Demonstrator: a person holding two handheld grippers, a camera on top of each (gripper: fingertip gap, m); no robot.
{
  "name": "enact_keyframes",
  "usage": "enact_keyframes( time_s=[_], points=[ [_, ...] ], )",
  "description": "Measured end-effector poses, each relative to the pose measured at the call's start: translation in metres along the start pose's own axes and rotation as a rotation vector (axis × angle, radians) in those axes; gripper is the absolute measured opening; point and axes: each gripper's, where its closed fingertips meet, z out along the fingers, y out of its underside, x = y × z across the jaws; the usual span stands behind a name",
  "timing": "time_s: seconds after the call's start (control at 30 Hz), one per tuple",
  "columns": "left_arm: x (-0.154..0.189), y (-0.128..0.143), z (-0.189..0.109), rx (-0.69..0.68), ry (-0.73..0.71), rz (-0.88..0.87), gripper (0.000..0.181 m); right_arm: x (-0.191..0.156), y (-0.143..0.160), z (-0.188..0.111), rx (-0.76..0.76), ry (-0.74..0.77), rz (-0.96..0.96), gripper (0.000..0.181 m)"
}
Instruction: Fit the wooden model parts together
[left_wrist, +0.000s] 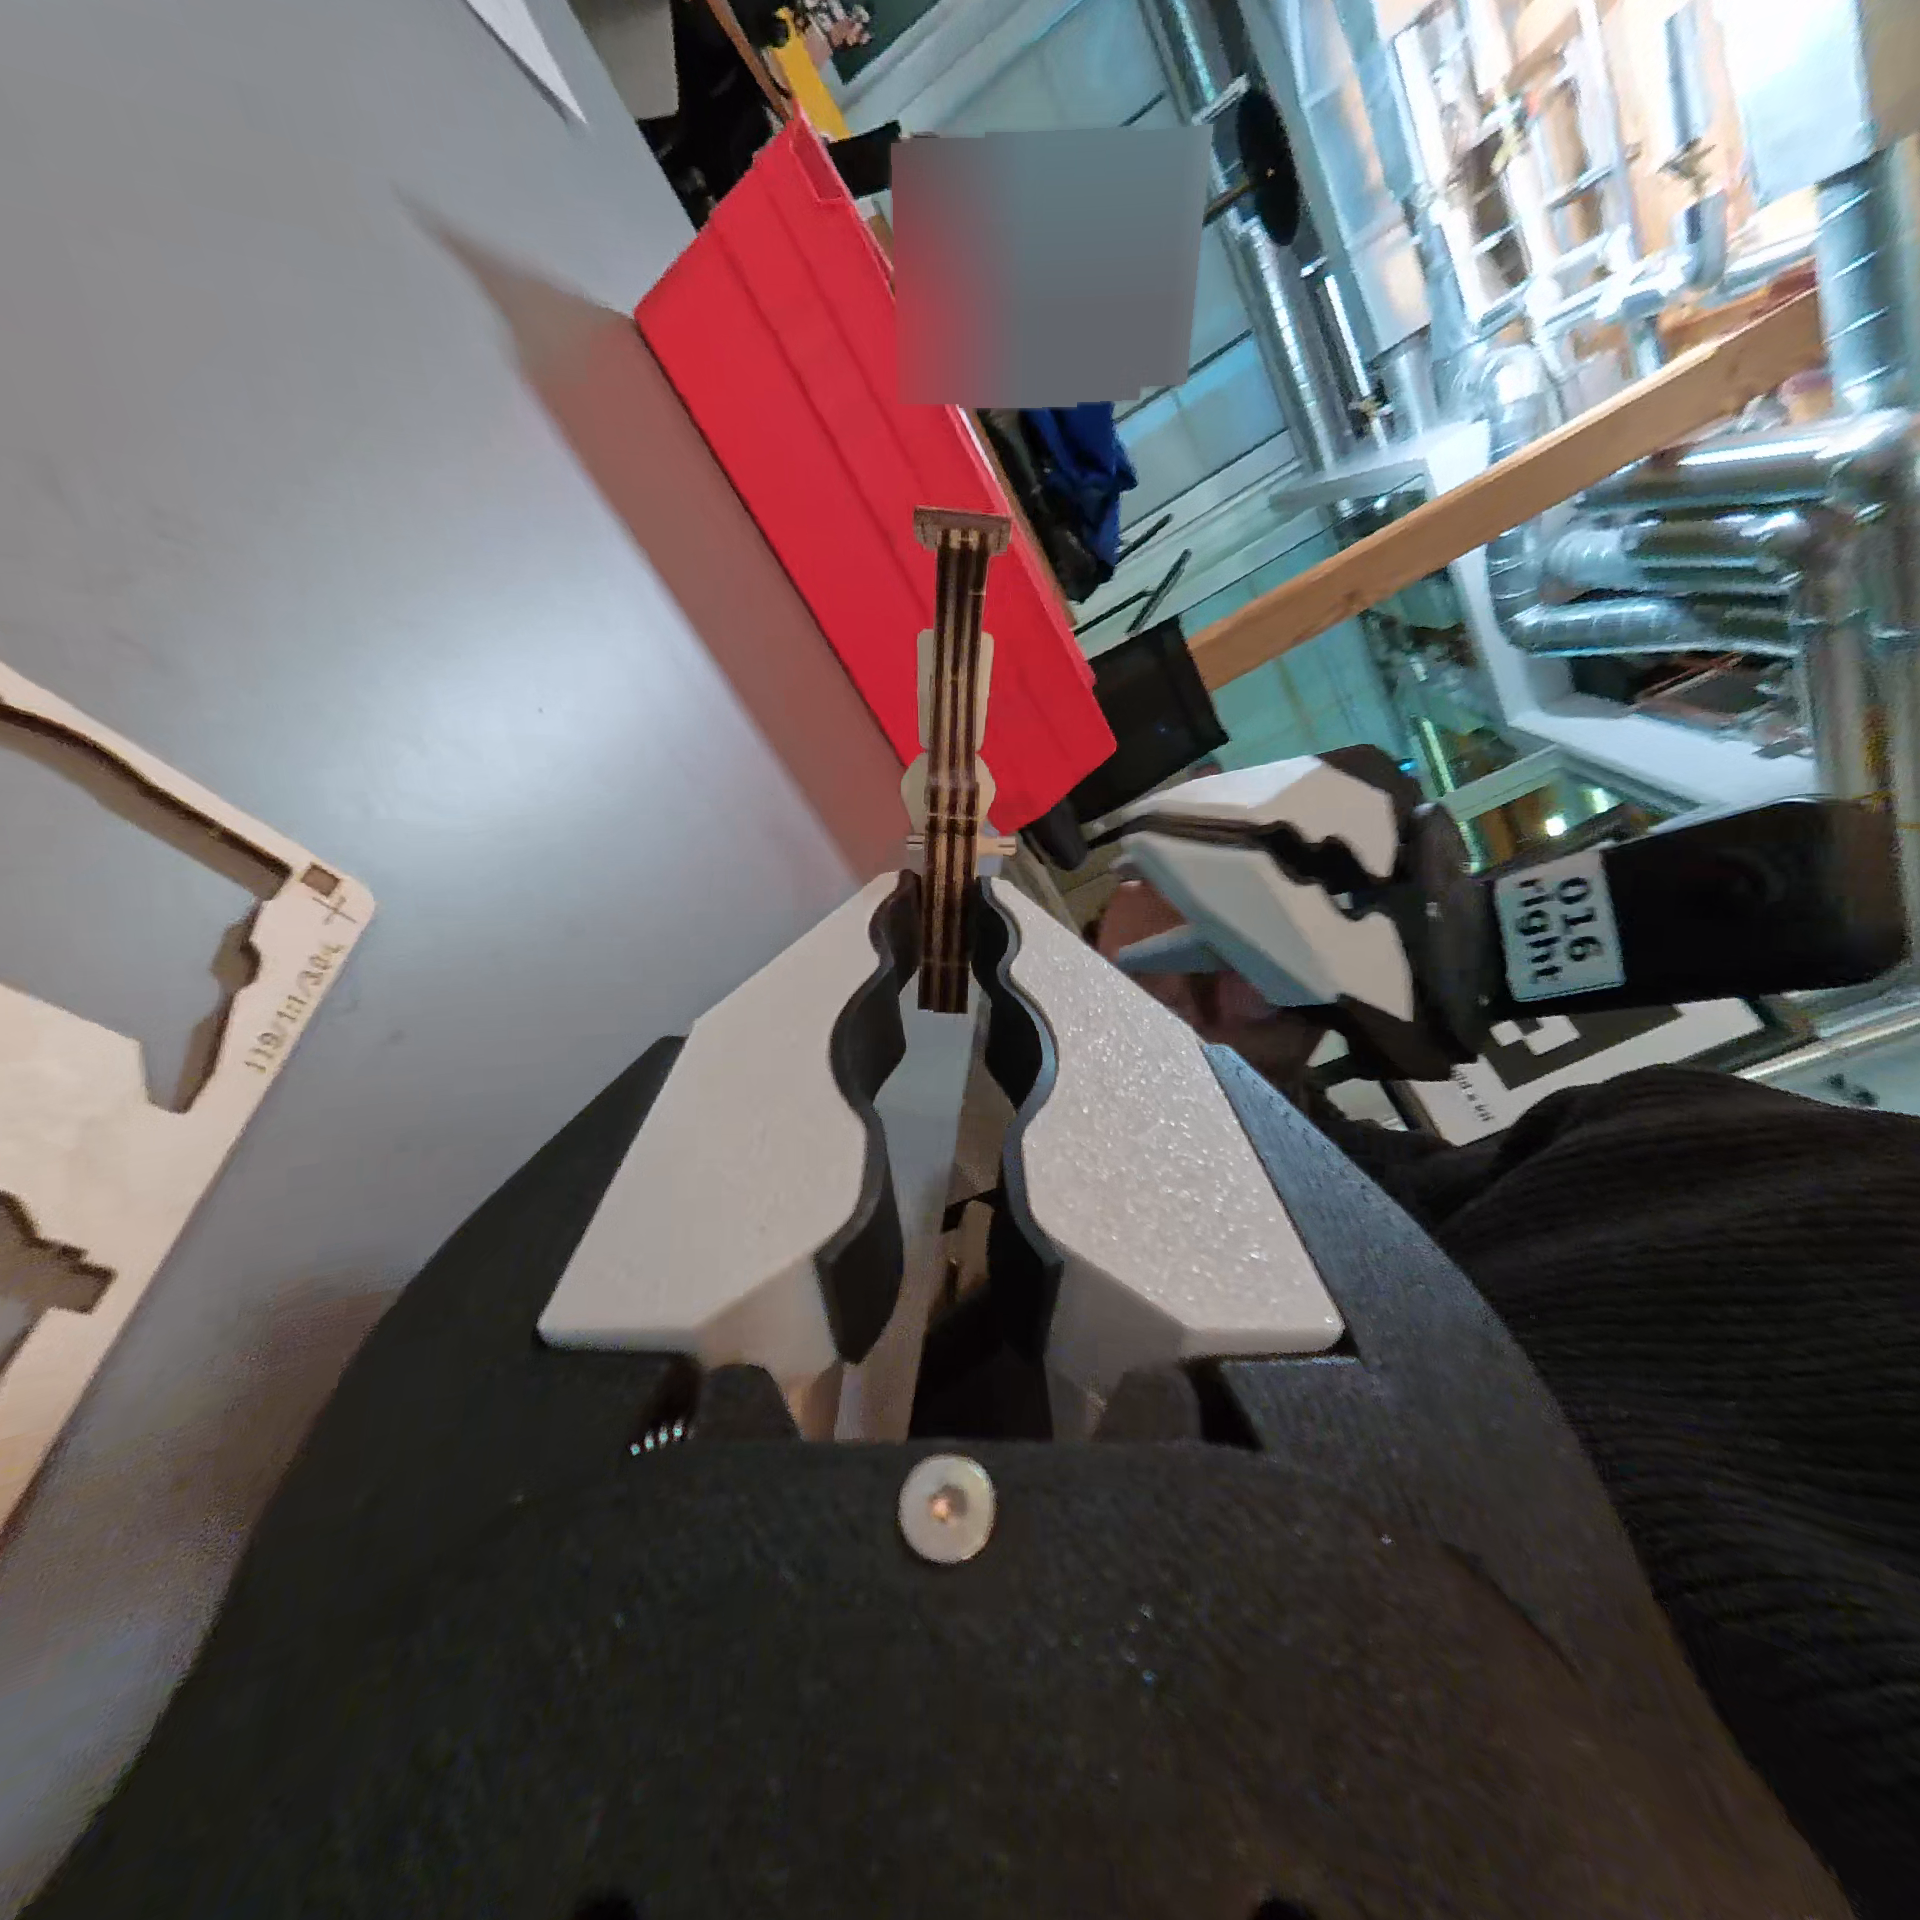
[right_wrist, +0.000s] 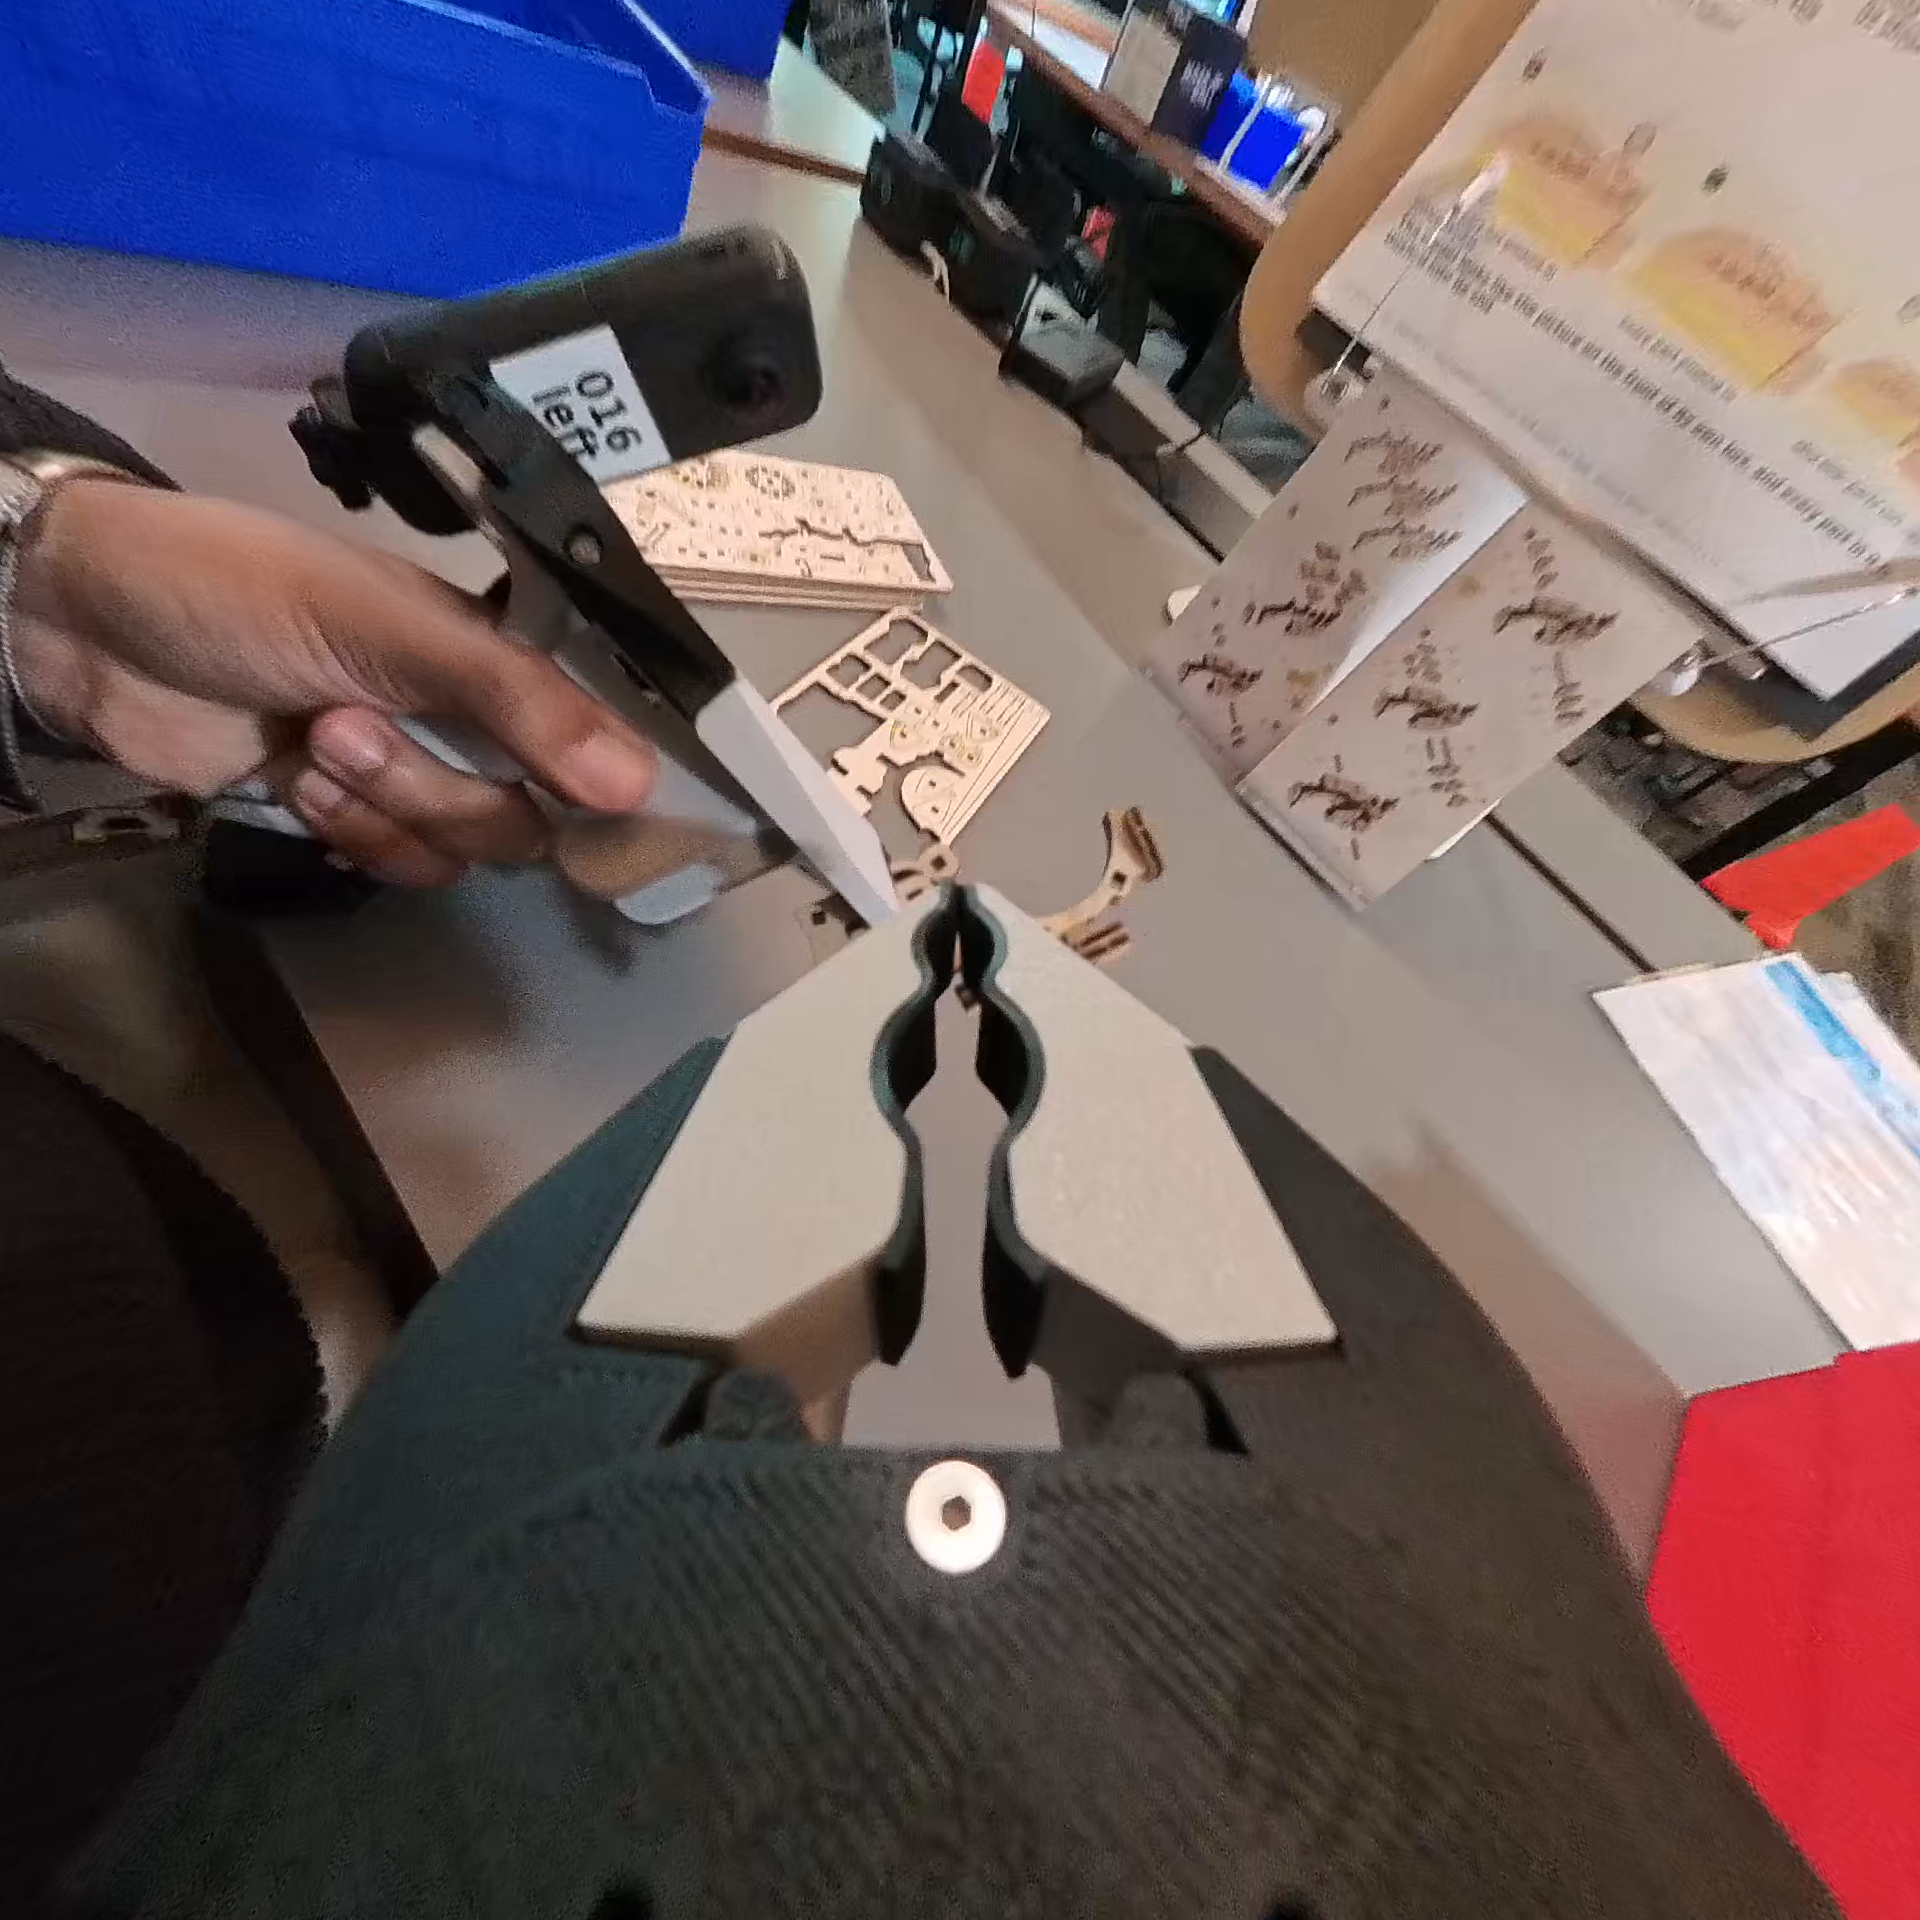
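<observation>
Two grippers are in play. At nine o'clock of the left wrist view a punched-out wooden sheet (left_wrist: 125, 1039) is seen flat on the grey surface (left_wrist: 312, 468). The left gripper (left_wrist: 943, 914) is clamped narrow on a layered wooden part (left_wrist: 954, 769), held edge-on and pointing to twelve o'clock, a red bin (left_wrist: 831, 468) behind it. The right gripper (left_wrist: 1226, 883) is seen at three o'clock, near but apart; its jaws look pressed together, with nothing visible between them. The step is judged to be mid-assembly: a mating piece is wanted. In the right wrist view loose wooden parts (right_wrist: 1101, 894) are found at twelve o'clock just beyond the right gripper's tips, a part-cut sheet (right_wrist: 914, 717) behind them. An opening and a short reach are called for. Open room lies ahead; the instruction stand (right_wrist: 1403, 644) crowds two o'clock.
</observation>
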Motion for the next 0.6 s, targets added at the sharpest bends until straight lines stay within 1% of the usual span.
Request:
enact_keyframes(
  time_s=[0.03, 0.1, 0.13, 0.17, 0.2, 0.23, 0.3, 0.37, 0.43, 0.47, 0.53, 0.6],
  points=[
    [0.000, -0.001, 0.000, 0.005, -0.001, 0.001, 0.008, 0.000, -0.005, -0.002, 0.018, 0.006, -0.007, 0.000],
    [0.005, -0.001, 0.000, 0.009, 0.005, 0.018, 0.008, -0.004, -0.003, 0.001, 0.000, 0.002, -0.020, 0.000],
    [0.008, 0.000, 0.001, 0.005, 0.005, 0.044, 0.008, -0.007, 0.006, 0.007, -0.051, -0.007, -0.016, 0.000],
    [0.005, 0.002, 0.001, -0.002, -0.040, 0.071, 0.008, -0.008, 0.013, 0.011, -0.081, -0.013, -0.009, 0.000],
    [0.005, 0.001, 0.001, 0.003, -0.031, 0.094, 0.008, -0.009, 0.014, 0.011, -0.082, -0.021, 0.000, 0.000],
    [0.006, 0.000, 0.001, -0.001, -0.016, 0.068, 0.008, -0.008, 0.012, 0.009, -0.081, -0.023, 0.007, 0.000],
    [0.002, -0.002, -0.001, 0.003, -0.049, 0.100, 0.008, -0.004, 0.002, 0.003, -0.032, -0.006, 0.006, 0.000],
    [0.003, -0.004, -0.002, 0.016, -0.043, 0.090, 0.008, -0.004, -0.004, -0.001, -0.004, 0.001, 0.001, 0.000],
    [0.011, -0.001, 0.000, 0.004, -0.027, 0.122, 0.008, -0.007, 0.007, 0.007, -0.066, -0.002, -0.001, 0.000],
    [0.006, 0.002, 0.001, -0.004, -0.071, 0.142, 0.008, -0.008, 0.012, 0.010, -0.085, -0.007, 0.006, 0.000],
    [0.006, -0.001, 0.000, 0.008, -0.041, 0.096, 0.008, -0.007, 0.010, 0.008, -0.080, -0.019, 0.024, 0.000],
    [0.000, -0.004, -0.002, 0.015, -0.072, 0.103, 0.008, -0.005, -0.002, 0.001, -0.020, -0.005, 0.014, 0.000]
  ],
)
